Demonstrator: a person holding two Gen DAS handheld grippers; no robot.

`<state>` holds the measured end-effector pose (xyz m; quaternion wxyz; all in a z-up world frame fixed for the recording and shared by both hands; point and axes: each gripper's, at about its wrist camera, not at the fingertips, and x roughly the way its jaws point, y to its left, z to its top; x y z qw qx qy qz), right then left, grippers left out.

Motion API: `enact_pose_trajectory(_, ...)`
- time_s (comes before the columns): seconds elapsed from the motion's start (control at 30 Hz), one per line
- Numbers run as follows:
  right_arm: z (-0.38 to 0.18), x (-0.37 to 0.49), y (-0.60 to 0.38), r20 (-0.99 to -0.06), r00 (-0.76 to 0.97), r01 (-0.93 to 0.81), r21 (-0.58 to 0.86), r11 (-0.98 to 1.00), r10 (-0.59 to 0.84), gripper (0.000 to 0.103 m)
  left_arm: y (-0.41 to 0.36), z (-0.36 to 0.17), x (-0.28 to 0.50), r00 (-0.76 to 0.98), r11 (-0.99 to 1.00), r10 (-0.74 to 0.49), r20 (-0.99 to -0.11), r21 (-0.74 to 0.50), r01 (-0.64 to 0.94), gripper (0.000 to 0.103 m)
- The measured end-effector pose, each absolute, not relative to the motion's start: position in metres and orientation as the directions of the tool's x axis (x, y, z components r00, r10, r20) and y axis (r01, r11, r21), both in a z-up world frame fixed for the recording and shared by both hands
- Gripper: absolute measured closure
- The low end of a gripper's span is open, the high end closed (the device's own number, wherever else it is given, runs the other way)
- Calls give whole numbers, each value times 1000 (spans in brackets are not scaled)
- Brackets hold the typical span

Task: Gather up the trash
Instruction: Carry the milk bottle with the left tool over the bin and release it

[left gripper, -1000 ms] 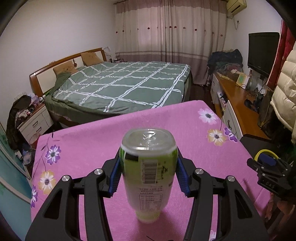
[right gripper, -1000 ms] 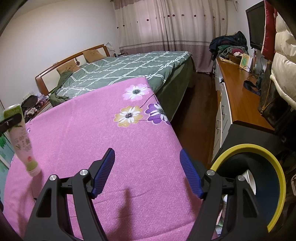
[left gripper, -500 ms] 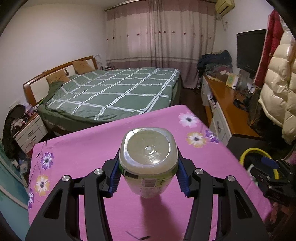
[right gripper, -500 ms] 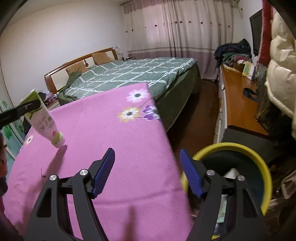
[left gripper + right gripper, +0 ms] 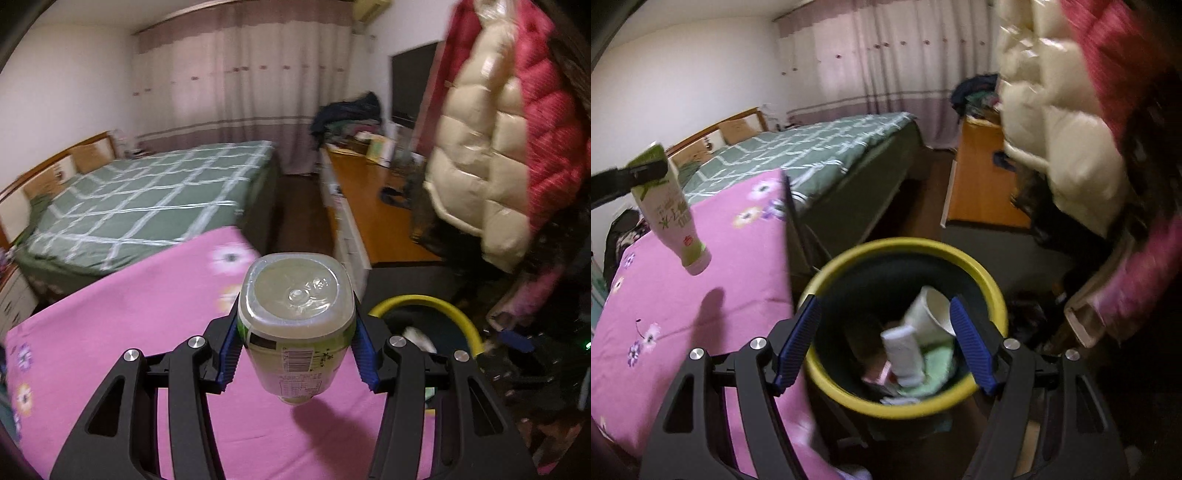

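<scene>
While pinched cap-down above the pink cloth: bottle (image 5: 296, 325), green-and-white, base toward the left wrist camera.

Left gripper (image 5: 295, 354): clamped on bottle, blue pads (image 5: 229, 350) pressed to both of its sides just under the base.

Bottle seen from the right wrist: (image 5: 670, 208) tilted, cap lowest, clear of the tablecloth (image 5: 701, 295), shadow below it on the cloth.

Bin (image 5: 460, 319): yellow-rimmed, dark inside, ahead and right of the left gripper, just past the table edge and lower than it.

Right gripper (image 5: 884, 343): spread wide, nothing between the pads, poised directly over the bin (image 5: 991, 291).

Bin contents: white paper cup (image 5: 929, 312) on its side, white folded piece (image 5: 903, 352), green scrap (image 5: 940, 363) beneath; other bits too blurred to name, possibly paper.

Beyond both tools: green checked bed (image 5: 147, 206), wooden desk (image 5: 373, 206) ahead right, cream and red puffer jackets (image 5: 498, 155) hanging far right.
</scene>
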<state>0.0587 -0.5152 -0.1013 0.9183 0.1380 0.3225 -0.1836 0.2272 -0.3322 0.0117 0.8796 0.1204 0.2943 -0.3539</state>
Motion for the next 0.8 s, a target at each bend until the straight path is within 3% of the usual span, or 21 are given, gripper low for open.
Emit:
enact_pose_trajectory(0.23,-115,26,-543,-661,698,493,167,854,-274,34,-423,-9,192,449,608,-613,-650,-26,793,52)
enact_pose_trajectory(0.43,-120,9,-557,-668,688,529,194,826,-284,34,-485,-57,183,385,576,-565,-730,-15,817,51)
enact_pose_trajectory(0.53,-120,5,-557,-670,686,534,200,821,-283,34,-486,-72,180,393,598,-536,-747,-8,801,30)
enact_pose_trajectory(0.8,-116,9,-547,-668,699,496,194,846,-257,34,-410,-37,158,508,661,-558,-656,20,750,5)
